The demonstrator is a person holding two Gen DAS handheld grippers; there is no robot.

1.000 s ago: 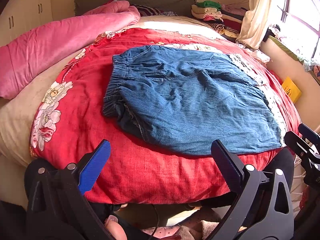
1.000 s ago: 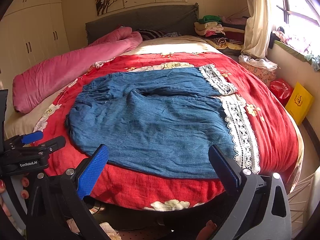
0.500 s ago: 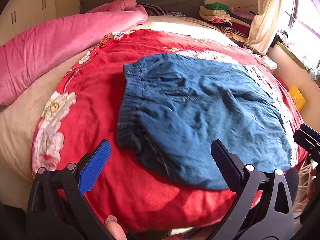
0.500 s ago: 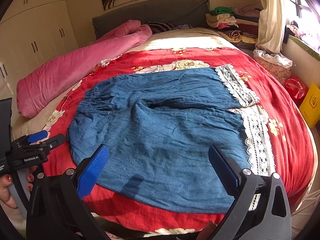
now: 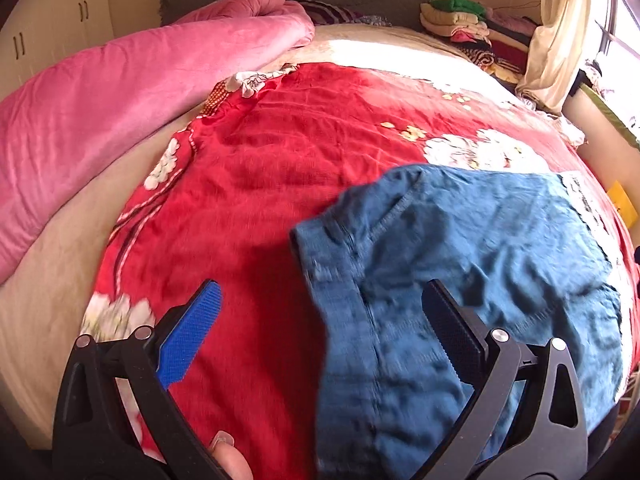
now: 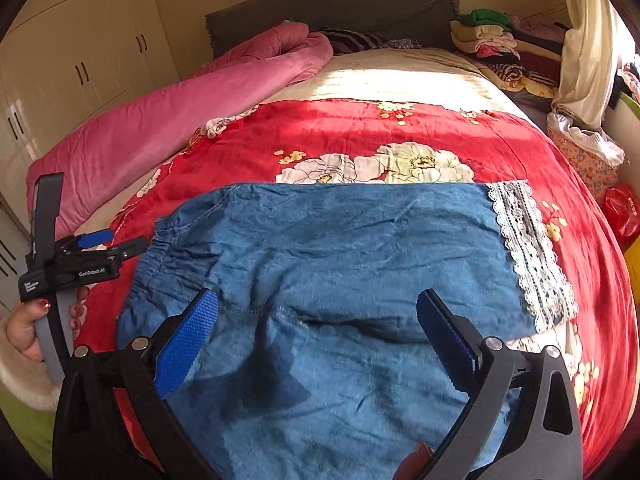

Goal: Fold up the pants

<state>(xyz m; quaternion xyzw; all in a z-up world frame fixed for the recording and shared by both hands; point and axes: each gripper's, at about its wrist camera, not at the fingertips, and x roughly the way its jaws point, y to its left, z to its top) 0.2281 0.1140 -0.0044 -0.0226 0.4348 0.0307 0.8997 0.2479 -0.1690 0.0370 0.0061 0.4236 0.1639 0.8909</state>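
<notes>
Denim pants (image 6: 340, 264) are spread flat on the red bedspread (image 6: 360, 128), nothing folded yet. Both tongs, left (image 5: 320, 332) and right (image 6: 318, 332), hang wide apart and empty over the pants' near edge. Looks like the approach; next they'd need to pinch the waistband (image 6: 156, 256) and hem.

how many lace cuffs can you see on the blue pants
2. One lace cuff lies on the far leg of the blue pants; the second peeks out beneath it, mostly hidden.
</notes>
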